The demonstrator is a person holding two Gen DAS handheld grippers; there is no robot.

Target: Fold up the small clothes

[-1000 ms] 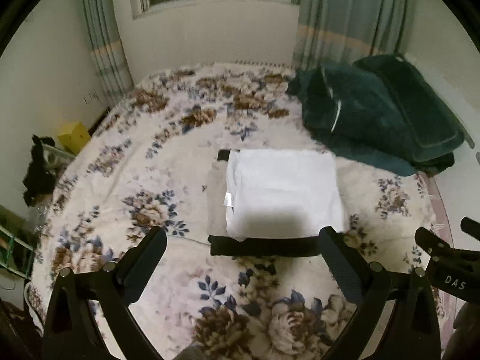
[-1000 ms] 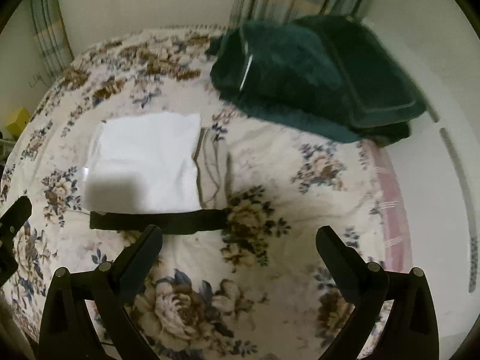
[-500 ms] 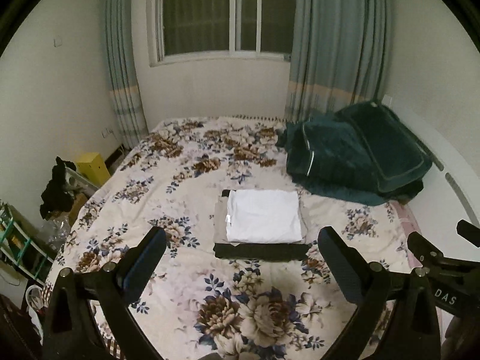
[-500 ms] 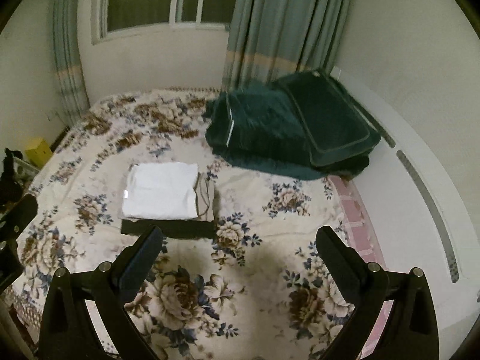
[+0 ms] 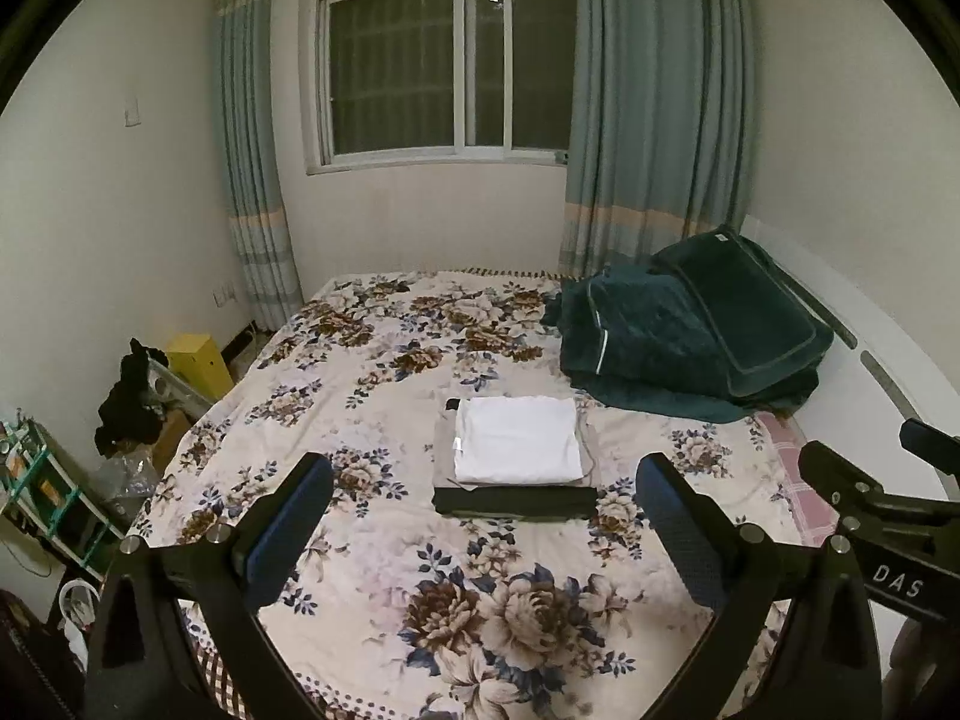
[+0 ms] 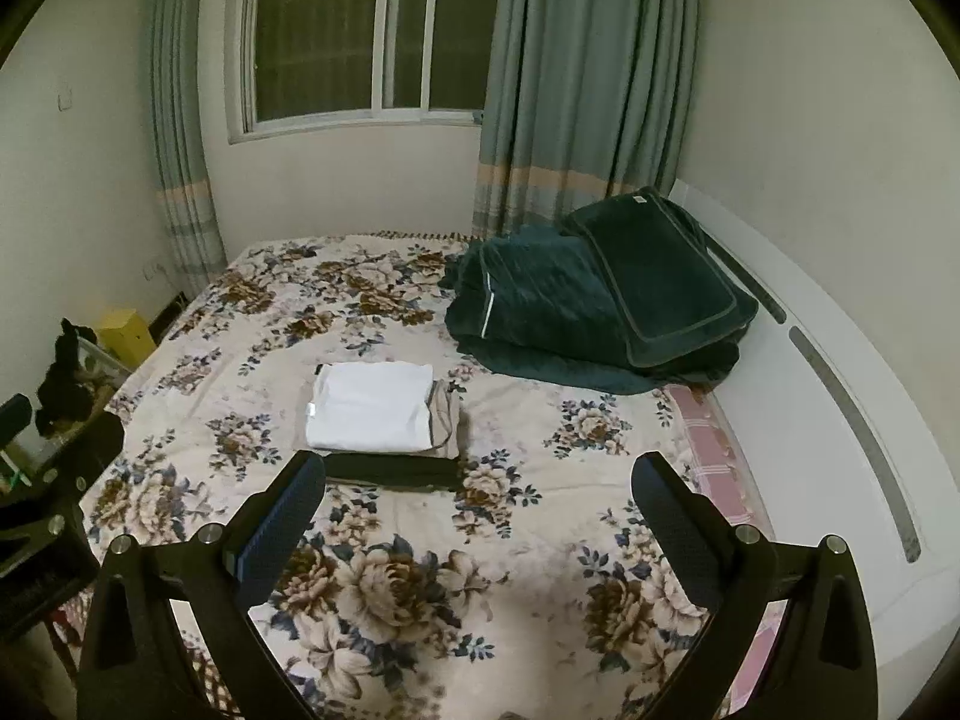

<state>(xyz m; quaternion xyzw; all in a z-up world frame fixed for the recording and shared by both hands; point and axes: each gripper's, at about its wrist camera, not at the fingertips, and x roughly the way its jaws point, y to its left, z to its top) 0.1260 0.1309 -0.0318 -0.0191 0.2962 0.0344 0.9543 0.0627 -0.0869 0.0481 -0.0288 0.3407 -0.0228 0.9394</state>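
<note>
while both grippers' jaws gape empty, folded clothes point(image 5: 515, 456) lie well beyond.

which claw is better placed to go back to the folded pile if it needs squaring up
Left, probably. In its view the white top piece of the folded pile sits straight ahead between the open left claw fingers. For the open right claw the pile lies off to its left. Both are well back from it.

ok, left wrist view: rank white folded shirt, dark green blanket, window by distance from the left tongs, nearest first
1. white folded shirt, straight ahead, top of the stack mid-bed.
2. dark green blanket, farther back, right.
3. window, far wall.
Left tongs open, empty.
</note>
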